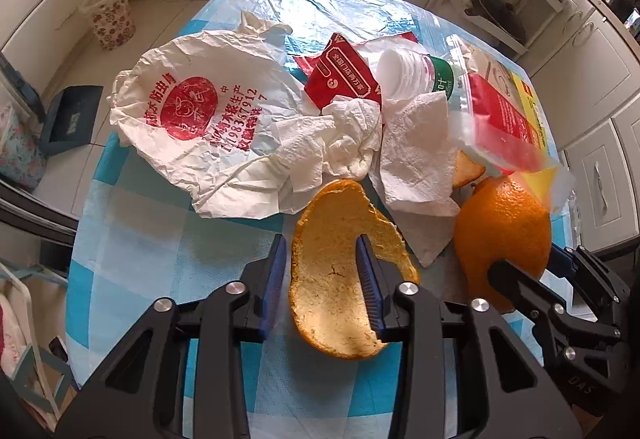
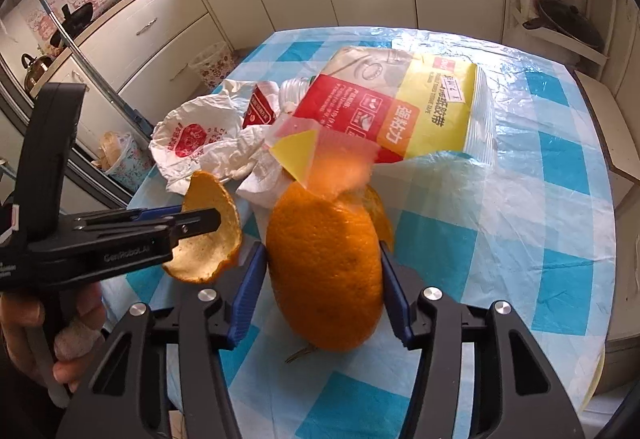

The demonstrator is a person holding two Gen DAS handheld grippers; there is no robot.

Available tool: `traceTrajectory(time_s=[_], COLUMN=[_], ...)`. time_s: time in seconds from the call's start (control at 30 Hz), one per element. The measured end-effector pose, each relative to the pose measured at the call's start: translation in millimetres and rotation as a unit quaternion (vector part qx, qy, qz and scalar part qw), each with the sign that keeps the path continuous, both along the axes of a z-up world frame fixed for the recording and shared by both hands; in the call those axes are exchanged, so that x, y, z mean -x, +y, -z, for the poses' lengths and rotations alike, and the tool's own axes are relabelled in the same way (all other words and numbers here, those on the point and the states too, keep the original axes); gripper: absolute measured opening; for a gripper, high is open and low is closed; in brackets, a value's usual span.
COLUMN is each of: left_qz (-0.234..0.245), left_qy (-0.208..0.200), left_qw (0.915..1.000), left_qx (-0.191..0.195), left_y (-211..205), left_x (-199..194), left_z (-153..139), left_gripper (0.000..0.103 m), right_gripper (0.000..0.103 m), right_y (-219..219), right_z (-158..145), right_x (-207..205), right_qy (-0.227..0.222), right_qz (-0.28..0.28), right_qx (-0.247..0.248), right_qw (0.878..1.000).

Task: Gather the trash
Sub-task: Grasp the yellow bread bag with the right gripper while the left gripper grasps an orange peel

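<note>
orange peel (image 1: 344, 279) showing matt, pithy, rough inside | larger orange peel (image 2: 326, 267) showing dimpled, slightly waxy skin | tissues (image 1: 352, 143) looking soft, crinkled paper | white plastic bag (image 1: 192, 119) lying thin, creased | table cover (image 2: 520, 223) gleaming as glossy clear film | zip pouch (image 2: 404, 111) shining glossy plastic

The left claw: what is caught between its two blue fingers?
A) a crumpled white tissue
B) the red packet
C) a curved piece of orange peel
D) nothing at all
C: the left claw grips a curved piece of orange peel, pale pith facing the camera, one blue finger on each side.
</note>
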State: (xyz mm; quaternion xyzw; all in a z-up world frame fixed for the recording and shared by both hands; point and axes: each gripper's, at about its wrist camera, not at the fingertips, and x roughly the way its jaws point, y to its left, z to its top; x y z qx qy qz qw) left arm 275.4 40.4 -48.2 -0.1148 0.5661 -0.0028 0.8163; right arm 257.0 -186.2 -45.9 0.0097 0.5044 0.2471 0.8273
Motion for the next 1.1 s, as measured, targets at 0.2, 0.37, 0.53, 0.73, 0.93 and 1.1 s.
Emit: traceTrajectory(time_s=[0.2,0.37,0.53,0.73,0.93,1.1], left_qz=[0.012,0.021,0.022,0.018,0.014,0.018], left_qy=[-0.019,-0.036,-0.038,-0.04,-0.034,-0.035], left_qw=[0.9997,0.9989,0.9988,0.9988,0.9991,0.999], left_qx=[-0.011,-0.022,-0.024,-0.023,-0.02,-0.021], left_y=[-8.8,-14.9,-15.9,-11.0,-8.6,-11.7], left_x=[5.2,9.5,9.2,9.2,7.6,3.7], left_z=[-8.1,-16.7,-18.2,-19.7,-18.2,-17.9], left_gripper=[0.005,0.004,0.004,0.004,0.004,0.004], right_gripper=[0.048,0.048,0.077,0.089,0.094,0.095], right_y=[-29.7,-53.1,-54.1,-54.4,-70.7,-86.7], right_z=[-5.4,-3.4,4.3,10.2,-7.2,7.0], right_x=[16.8,15.7,7.3,0.8,-19.8,-57.7], right_qy=[0.017,0.042,0.064,0.062,0.04,0.056], right_qz=[-0.015,-0.001,0.007,0.025,0.083,0.171], right_qx=[-0.014,-0.021,0.004,0.019,-0.071,-0.1], right_qw=[1.0,0.999,0.998,0.998,0.993,0.979])
